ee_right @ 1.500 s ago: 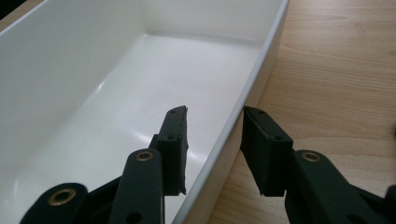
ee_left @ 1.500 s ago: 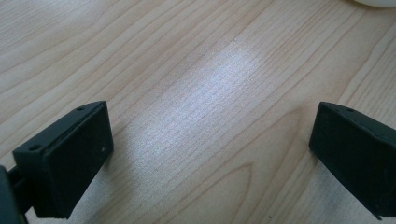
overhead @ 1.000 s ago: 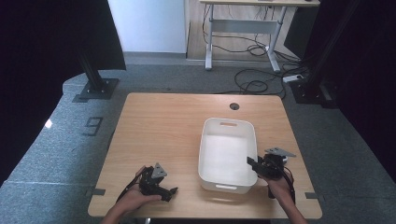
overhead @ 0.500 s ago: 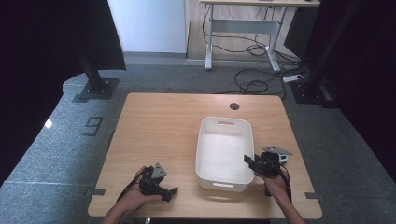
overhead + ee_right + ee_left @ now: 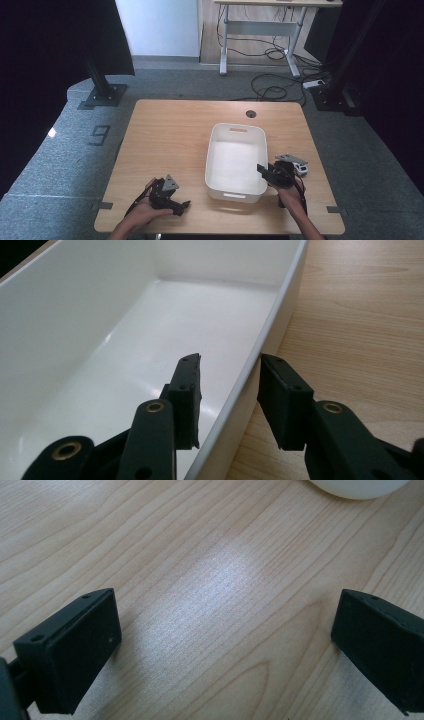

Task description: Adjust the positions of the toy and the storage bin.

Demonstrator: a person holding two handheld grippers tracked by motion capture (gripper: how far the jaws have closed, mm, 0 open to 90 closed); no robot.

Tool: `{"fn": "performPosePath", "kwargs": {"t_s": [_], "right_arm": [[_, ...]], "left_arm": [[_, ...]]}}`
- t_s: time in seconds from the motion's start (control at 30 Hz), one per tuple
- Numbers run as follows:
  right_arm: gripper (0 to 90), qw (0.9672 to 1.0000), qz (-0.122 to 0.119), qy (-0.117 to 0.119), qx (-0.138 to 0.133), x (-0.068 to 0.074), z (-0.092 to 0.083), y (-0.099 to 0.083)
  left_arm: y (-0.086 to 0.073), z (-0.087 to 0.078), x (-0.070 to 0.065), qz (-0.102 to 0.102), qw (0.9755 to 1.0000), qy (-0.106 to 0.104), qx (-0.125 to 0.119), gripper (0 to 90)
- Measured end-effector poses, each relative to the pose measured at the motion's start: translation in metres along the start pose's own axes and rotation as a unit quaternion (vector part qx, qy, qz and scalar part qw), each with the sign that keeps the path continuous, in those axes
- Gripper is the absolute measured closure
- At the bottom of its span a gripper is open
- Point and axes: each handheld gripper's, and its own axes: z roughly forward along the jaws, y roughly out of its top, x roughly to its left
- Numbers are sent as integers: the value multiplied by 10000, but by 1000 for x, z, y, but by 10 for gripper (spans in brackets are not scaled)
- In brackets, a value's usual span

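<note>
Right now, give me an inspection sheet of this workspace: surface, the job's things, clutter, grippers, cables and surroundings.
Surface: light wooden table, round cable hole near the far edge.
Job's things: white bin, rectangular, empty, right of centre.
Clutter: nothing seen on the table.
Grippers: right gripper shut on the bin's right wall, one jaw inside and one outside. Left gripper open over bare wood near the front edge, nothing between the jaws.
Cables: a cable trails from each gripper toward the person; loose black cables lie on the floor beyond the table.
Surroundings: grey carpet, black stand base at far left, a white-legged desk at the back, dark curtains on both sides.
</note>
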Motion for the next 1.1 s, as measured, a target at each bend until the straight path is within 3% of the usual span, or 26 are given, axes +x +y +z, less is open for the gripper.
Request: {"fn": "performPosePath", "kwargs": {"t_s": [1.1], "right_arm": [[602, 9999, 14, 141, -14, 16, 18, 7]], "left_arm": [[0, 0, 0, -7, 10000, 3, 0, 0]]}}
